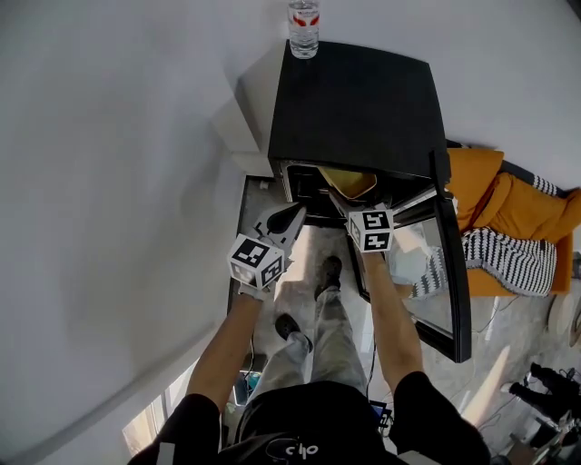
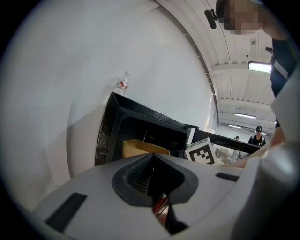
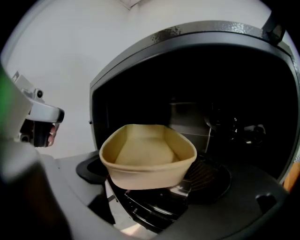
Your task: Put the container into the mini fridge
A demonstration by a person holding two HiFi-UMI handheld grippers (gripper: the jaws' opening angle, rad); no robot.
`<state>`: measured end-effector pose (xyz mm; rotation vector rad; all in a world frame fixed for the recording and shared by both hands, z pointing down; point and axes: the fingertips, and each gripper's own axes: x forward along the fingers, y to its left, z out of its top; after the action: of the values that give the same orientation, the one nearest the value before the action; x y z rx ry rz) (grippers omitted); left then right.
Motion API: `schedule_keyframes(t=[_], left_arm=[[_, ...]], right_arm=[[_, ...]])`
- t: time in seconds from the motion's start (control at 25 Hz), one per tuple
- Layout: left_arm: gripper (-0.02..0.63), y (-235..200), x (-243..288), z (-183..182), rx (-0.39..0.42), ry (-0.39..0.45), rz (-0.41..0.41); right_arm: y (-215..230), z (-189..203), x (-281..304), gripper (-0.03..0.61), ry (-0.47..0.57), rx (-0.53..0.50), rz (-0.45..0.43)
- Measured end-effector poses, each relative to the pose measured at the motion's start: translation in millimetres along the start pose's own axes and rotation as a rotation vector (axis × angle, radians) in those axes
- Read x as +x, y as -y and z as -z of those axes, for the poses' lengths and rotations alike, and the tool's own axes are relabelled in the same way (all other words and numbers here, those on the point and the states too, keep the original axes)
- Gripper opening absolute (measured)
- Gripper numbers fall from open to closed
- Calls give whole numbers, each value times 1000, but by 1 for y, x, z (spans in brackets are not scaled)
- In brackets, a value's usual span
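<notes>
Site: black mini fridge (image 1: 354,100) against a white wall, door (image 1: 454,272) swung wide to the right, cavity dark. Water bottle (image 1: 304,27) upright on top, near the back edge.
Container (image 3: 147,152): tan, shallow, rounded-oblong, empty. Held level in the air at the fridge mouth, resting on nothing visible. Far end about at the threshold; hard to tell whether already past it.
Right gripper (image 3: 150,177): spread close to full span and clamped across the container's width, pads against both lower sides. Nothing else in the grip.
Left gripper (image 1: 292,216): closed tip to tip, nothing in the grip. Low and left of the opening, just beside the right gripper, apart from container and fridge.
Step in hand: insertion, judged under way. Door already open, container not yet set down.
Next move: probably a straight push deeper along the line of the jaws, kept level. Then lowering onto a surface inside, perhaps near the pale shelf (image 3: 194,134) at the back. Release only once seated, then withdrawal straight back.
Calls for: clearance on both sides of the opening, given the wide jaw spread, and a steady wrist to avoid tipping the near end.
Caution: possible snag of the right jaw on the door-side frame. Left gripper best kept clear of the path.
Unclear: which level is meant for the container; interior too dark to read fully.
</notes>
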<state>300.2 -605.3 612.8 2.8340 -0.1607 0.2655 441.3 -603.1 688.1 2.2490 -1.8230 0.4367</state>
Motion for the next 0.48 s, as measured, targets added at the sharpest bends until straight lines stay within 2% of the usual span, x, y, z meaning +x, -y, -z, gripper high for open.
schedule_keyframes(t=[0.48], left_arm=[[6, -12, 13, 2, -14, 4, 3]], right_arm=[[10, -2, 26, 514, 1, 8, 23]])
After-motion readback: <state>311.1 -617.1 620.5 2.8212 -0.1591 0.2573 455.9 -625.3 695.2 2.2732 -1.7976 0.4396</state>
